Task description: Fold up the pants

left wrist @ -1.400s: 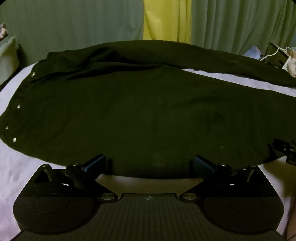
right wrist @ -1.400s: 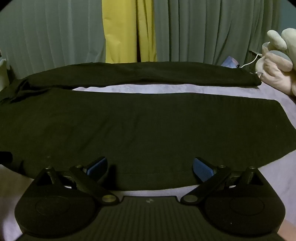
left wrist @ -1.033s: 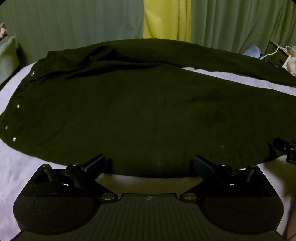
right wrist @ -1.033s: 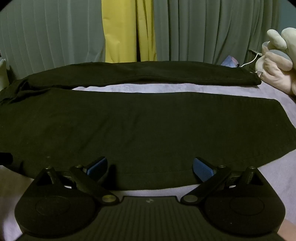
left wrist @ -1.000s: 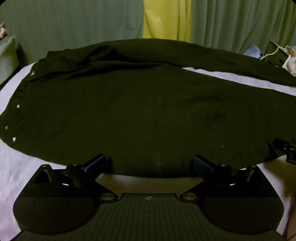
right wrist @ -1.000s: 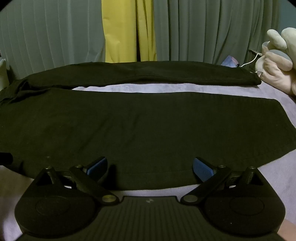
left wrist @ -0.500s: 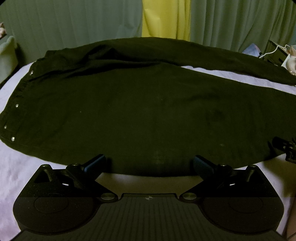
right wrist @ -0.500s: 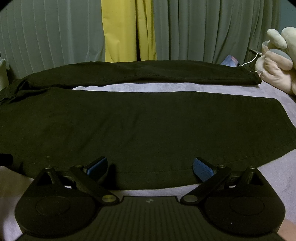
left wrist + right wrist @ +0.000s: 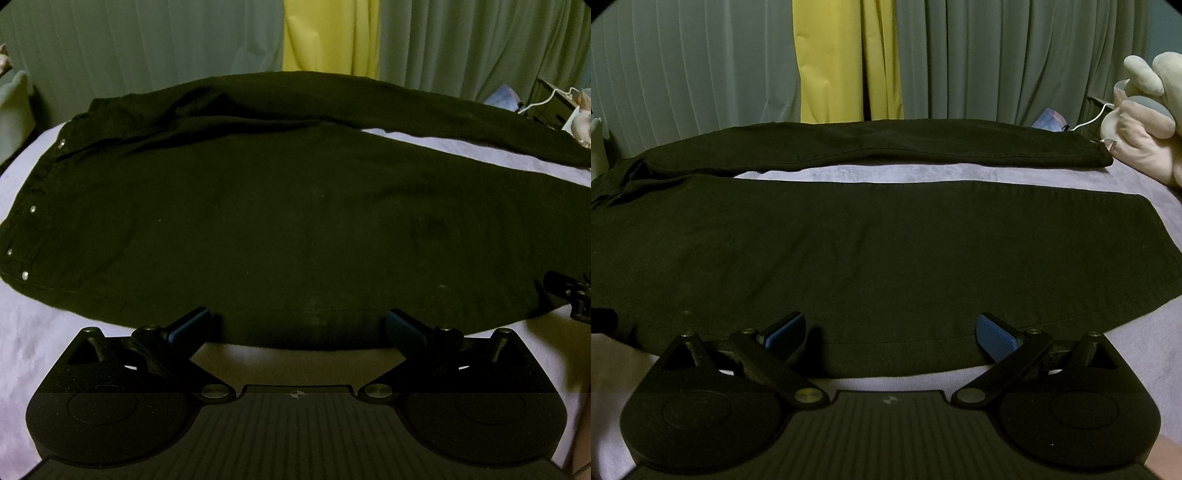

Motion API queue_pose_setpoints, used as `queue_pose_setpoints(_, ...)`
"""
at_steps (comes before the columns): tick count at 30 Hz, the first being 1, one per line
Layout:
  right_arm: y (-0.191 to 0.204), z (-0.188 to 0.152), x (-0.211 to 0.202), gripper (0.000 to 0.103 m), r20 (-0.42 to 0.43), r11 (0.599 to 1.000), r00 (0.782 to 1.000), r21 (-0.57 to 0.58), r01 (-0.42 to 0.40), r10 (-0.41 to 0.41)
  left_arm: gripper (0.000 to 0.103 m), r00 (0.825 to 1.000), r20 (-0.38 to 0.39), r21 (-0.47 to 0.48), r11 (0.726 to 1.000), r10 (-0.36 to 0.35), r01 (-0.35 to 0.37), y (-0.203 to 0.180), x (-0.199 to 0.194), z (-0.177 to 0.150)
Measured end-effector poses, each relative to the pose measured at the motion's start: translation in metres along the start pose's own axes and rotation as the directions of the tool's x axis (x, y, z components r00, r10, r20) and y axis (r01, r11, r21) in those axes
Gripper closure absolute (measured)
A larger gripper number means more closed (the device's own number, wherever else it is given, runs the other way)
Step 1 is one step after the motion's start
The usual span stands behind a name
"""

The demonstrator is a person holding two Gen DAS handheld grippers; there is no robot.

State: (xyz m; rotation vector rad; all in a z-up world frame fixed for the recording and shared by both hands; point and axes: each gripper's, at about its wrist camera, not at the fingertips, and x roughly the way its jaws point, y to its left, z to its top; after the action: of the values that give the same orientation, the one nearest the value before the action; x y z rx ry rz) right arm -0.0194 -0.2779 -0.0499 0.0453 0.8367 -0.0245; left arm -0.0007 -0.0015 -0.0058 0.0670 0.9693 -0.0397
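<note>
Black pants (image 9: 280, 221) lie spread flat on a lilac bed cover (image 9: 33, 332), waistband with metal rivets at the left, both legs running right. The near leg (image 9: 886, 251) and the far leg (image 9: 886, 147) lie apart with a strip of cover between them. My left gripper (image 9: 297, 326) is open at the near edge of the upper leg, with its blue pads (image 9: 188, 325) over the hem line. My right gripper (image 9: 890, 334) is open at the near edge of the lower leg. The other gripper's tip (image 9: 569, 295) shows at the right edge of the left wrist view.
Grey-green curtains (image 9: 1015, 55) with a yellow panel (image 9: 846, 55) hang behind the bed. A plush toy (image 9: 1145, 118) and a white cable (image 9: 1089, 118) lie at the far right, near the far leg's cuff. A pale pillow (image 9: 14, 107) sits at the far left.
Both grippers have crept slightly forward and lower toward the near edge of the pants. The jaws stay open and the pants have not moved.
</note>
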Motion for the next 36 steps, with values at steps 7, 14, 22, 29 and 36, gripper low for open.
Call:
queue_pose_setpoints(7, 0.0000, 0.0000, 0.0005, 0.004, 0.000, 1.000, 1.000, 0.001, 0.000, 0.000, 0.000, 1.000, -0.004, 0.000, 1.000, -0.001, 0.001, -0.0006, 0.0002, -0.0011)
queue_pose_setpoints(14, 0.0012, -0.0010, 0.0009, 0.004, -0.003, 1.000, 1.000, 0.006, -0.002, 0.002, 0.000, 1.000, -0.006, 0.000, 1.000, -0.001, 0.001, -0.0003, 0.0000, -0.0014)
queue_pose_setpoints(22, -0.0023, -0.0002, 0.0026, 0.004, -0.003, 1.000, 1.000, 0.008, -0.002, 0.002, 0.000, 1.000, -0.012, -0.004, 1.000, -0.004, 0.004, 0.0009, 0.0004, -0.0011)
queue_pose_setpoints(29, -0.0012, 0.0000, 0.0013, 0.004, -0.007, 1.000, 1.000, 0.009, -0.003, 0.003, 0.000, 1.000, -0.021, -0.009, 1.000, -0.005, 0.005, 0.0007, -0.0010, -0.0003)
queue_pose_setpoints(36, -0.0017, -0.0004, 0.0019, 0.004, -0.022, 1.000, 1.000, 0.016, -0.009, 0.009, 0.000, 0.999, -0.037, -0.005, 1.000, -0.011, 0.011, 0.0012, 0.0021, 0.0016)
